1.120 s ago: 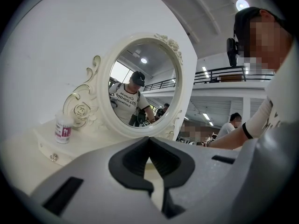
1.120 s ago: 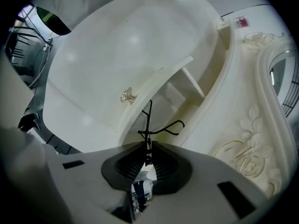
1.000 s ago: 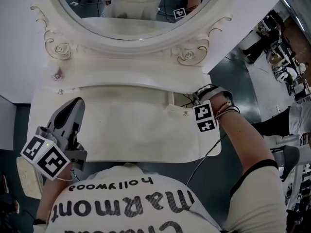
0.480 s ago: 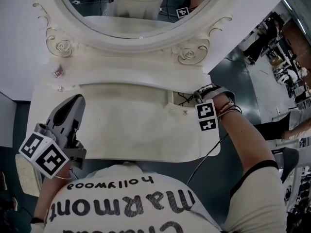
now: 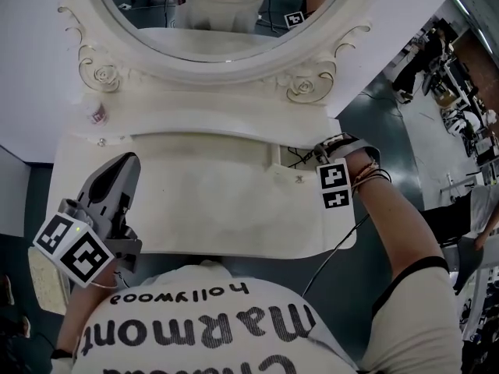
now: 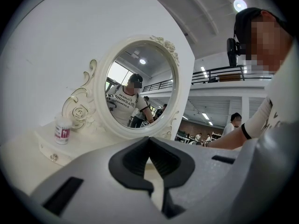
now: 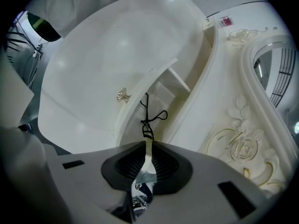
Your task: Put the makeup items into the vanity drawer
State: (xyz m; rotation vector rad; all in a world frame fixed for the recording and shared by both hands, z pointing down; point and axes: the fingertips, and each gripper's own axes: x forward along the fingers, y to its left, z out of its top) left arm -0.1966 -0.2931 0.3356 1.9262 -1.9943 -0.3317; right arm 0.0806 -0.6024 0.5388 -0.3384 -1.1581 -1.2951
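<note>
The cream vanity [image 5: 210, 201] has its small right drawer [image 7: 161, 90] pulled open, with a gold knob [image 7: 123, 95] on the front. My right gripper [image 7: 146, 144] hangs over that drawer, shut on one end of a thin black eyelash curler [image 7: 148, 118] whose looped handles reach down inside. In the head view the right gripper [image 5: 320, 151] sits at the drawer's right edge beside the curler [image 5: 299, 159]. My left gripper [image 5: 125, 164] rests over the tabletop's left side, shut and holding nothing [image 6: 149, 141]. A small jar with a pink label [image 5: 97, 116] stands on the left shelf.
An oval mirror [image 5: 210, 6] in a carved frame rises behind the tabletop and reflects the person. A second drawer knob [image 5: 101, 141] shows at the left. The person's shirt covers the vanity's front edge. The floor drops away to the right.
Nothing has visibly changed apart from a slight shift of the head view; both grippers stay where they were.
</note>
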